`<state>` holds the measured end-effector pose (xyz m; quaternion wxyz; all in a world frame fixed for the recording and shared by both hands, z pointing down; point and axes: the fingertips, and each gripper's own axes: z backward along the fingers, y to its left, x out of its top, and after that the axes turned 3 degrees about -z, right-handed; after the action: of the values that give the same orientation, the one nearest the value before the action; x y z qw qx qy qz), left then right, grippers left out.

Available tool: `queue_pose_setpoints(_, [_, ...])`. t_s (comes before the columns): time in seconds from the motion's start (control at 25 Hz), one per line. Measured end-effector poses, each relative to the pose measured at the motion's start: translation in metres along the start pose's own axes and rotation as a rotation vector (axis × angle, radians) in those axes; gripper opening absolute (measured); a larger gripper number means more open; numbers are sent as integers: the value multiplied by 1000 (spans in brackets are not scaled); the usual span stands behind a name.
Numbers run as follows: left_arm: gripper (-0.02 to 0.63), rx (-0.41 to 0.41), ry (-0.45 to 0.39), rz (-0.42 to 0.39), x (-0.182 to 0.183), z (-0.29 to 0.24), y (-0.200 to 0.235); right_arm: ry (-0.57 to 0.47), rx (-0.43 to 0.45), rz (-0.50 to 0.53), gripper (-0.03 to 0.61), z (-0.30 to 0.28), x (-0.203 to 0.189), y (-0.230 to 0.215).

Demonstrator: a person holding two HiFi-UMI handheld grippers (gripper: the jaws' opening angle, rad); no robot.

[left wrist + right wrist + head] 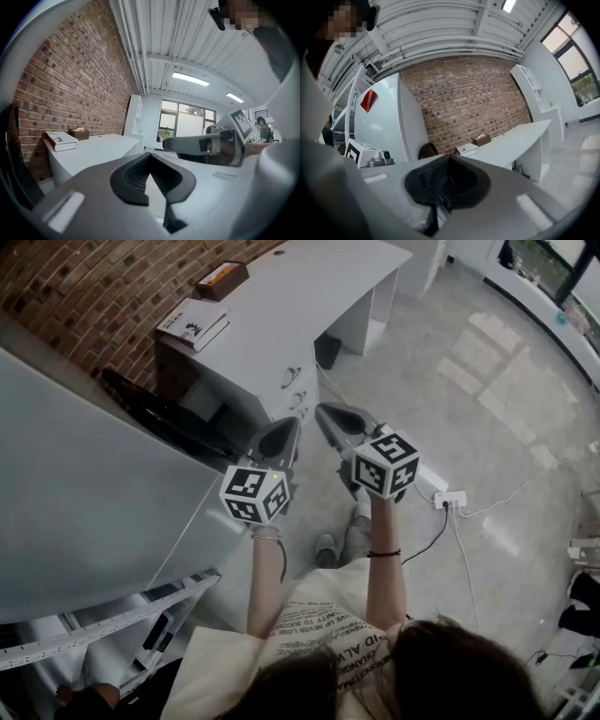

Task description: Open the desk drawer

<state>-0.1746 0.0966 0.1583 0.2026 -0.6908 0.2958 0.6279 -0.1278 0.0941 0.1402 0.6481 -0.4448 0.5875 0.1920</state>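
As seen from the head view, the person holds the left gripper [279, 439] and the right gripper [339, 420] side by side in the air, each with its marker cube nearest the camera. Beyond them stands the long white desk [309, 287] against a red brick wall [84, 287]. Its white desk drawer [292, 390], with curved metal handles, sits flush in the drawer stack at the near end, and neither gripper touches it. A white-covered book [193, 322] and a brown cardboard tissue box [221, 278] lie on the desktop. A black chair [164, 418] stands to the left of the drawer stack, and a white power strip [450, 500] lies on the floor.

In the left gripper view, the dark ribbed pads meet at their tips with nothing between them. The right gripper [197, 143] shows alongside, with the book [60, 140] and box [78, 133] off to the left.

In the right gripper view, the pads are pressed together and hold nothing. The desk [511, 140] lies ahead, and the drawer cannot be made out there.
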Motion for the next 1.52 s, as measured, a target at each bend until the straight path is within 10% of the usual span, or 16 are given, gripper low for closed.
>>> queue_pose_setpoints(1.52, [-2,448,-14,143,-8,-181,61,254,374,-18,3,-103,38,-192])
